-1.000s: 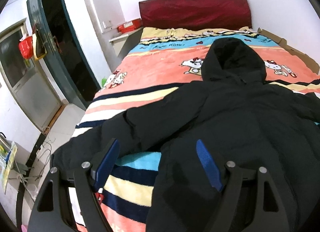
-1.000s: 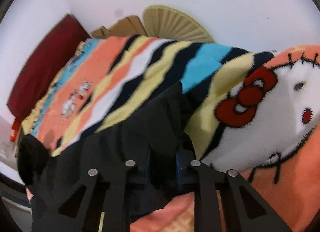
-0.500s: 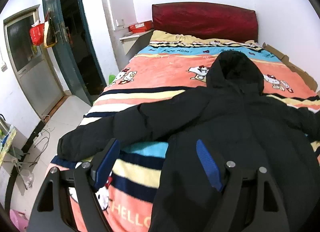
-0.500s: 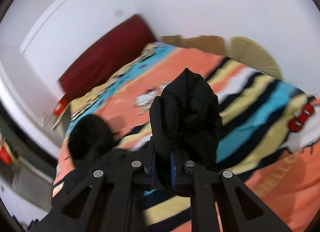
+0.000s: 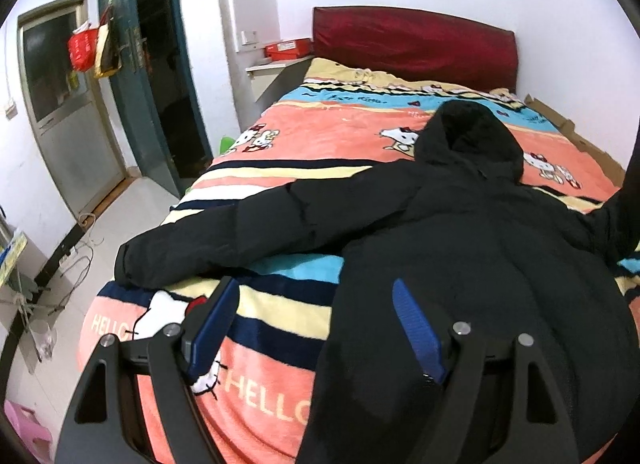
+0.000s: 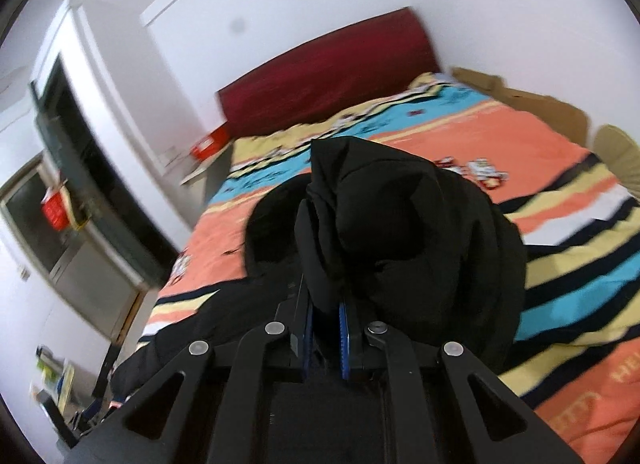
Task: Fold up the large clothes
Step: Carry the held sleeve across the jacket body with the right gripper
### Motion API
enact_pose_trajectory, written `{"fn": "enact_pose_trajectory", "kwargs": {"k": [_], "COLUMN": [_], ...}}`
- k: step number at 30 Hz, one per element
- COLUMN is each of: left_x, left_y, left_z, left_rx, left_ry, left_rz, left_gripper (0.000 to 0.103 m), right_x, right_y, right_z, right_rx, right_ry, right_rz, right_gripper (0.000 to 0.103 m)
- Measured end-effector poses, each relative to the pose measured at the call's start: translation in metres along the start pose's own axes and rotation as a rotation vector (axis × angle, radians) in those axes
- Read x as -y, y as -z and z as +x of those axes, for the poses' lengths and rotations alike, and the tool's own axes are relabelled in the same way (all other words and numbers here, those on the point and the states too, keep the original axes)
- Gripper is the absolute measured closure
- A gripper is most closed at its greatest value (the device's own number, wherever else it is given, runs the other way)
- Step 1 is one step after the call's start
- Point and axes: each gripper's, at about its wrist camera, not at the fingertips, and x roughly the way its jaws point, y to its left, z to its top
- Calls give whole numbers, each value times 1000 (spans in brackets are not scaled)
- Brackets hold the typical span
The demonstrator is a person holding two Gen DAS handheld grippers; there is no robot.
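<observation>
A large black hooded puffer jacket [image 5: 460, 248] lies spread on the bed, hood toward the headboard, its left sleeve [image 5: 240, 236] stretched out to the bed's left edge. My left gripper [image 5: 316, 320] is open and empty, held above the jacket's lower left edge. My right gripper [image 6: 326, 312] is shut on the jacket's right sleeve [image 6: 400, 232] and holds it lifted over the jacket body. That raised sleeve shows at the right edge of the left wrist view [image 5: 628, 203].
The bed has a striped Hello Kitty blanket [image 5: 320, 135] and a dark red headboard [image 5: 412, 43]. A dark doorway [image 5: 160, 75] and tiled floor [image 5: 100, 232] lie left of the bed. Cardboard [image 6: 520, 99] lines the wall side on the right.
My right gripper has lifted the sleeve off the blanket and swung it left over the jacket. My left gripper has drawn back, so more of the bed shows.
</observation>
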Motion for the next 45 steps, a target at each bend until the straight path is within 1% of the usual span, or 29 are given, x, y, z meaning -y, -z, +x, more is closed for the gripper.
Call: {"fn": "enact_pose_trajectory", "kwargs": {"k": [6,11,13,14,18,22,26,27,28,30,31,32,33,34,37,40,42,45], "left_x": [-22,-42,-48,-51,-59,-61,-60,-59,-57,-55,-53,-51,-49,-46,-36,-19,-5,22], "left_y": [1,0,-1,-1,0,2,4,3,3,2,1,-1,-2,-4,-11,-21,-27,-36], "left_z": [1,5,7,8,12,18,21,21,20,18,16,15,14,11,5,3,6,11], "left_rx": [3,6,4,3,0,-13,-26,-27,-26,-26,-24,-22,-22,-18,-17,-30,-44,-50], "left_ry": [-37,-77,-94,-101,-128,-153,-162,-164,-167,-172,-177,-185,-188,-188,-176,-169,-155,-133], "left_rz": [-39,-72,-83,-85,-85,-76,-70,-69,-67,-65,-67,-66,-62,-59,-60,-28,-5,29], "left_gripper": [25,25,25,25,25,25,25,25,25,25,25,25,25,25,25,25,25,25], "right_x": [-79,-123,-143,-142,-167,-176,-184,-185,-185,-185,-186,-187,-189,-192,-193,-185,-172,-141], "right_y": [25,55,72,76,109,144,169,173,173,172,171,169,168,168,161,150,140,122], "right_z": [38,78,100,110,164,202,229,233,234,236,233,228,224,217,199,180,166,146], "right_rx": [-74,-146,-181,-195,-279,-361,-440,-448,-451,-467,-463,-462,-457,-444,-422,-394,-368,-323], "right_ry": [-109,-125,-119,-115,-74,-33,-23,-15,-15,-35,-47,-79,-103,-114,-147,-159,-148,-92], "right_rz": [-96,-165,-197,-207,-265,-312,-344,-353,-352,-346,-350,-348,-350,-363,-378,-377,-378,-379], "right_gripper": [92,92,92,92,92,92,92,91,87,84,73,65,53,50,50,50,50,50]}}
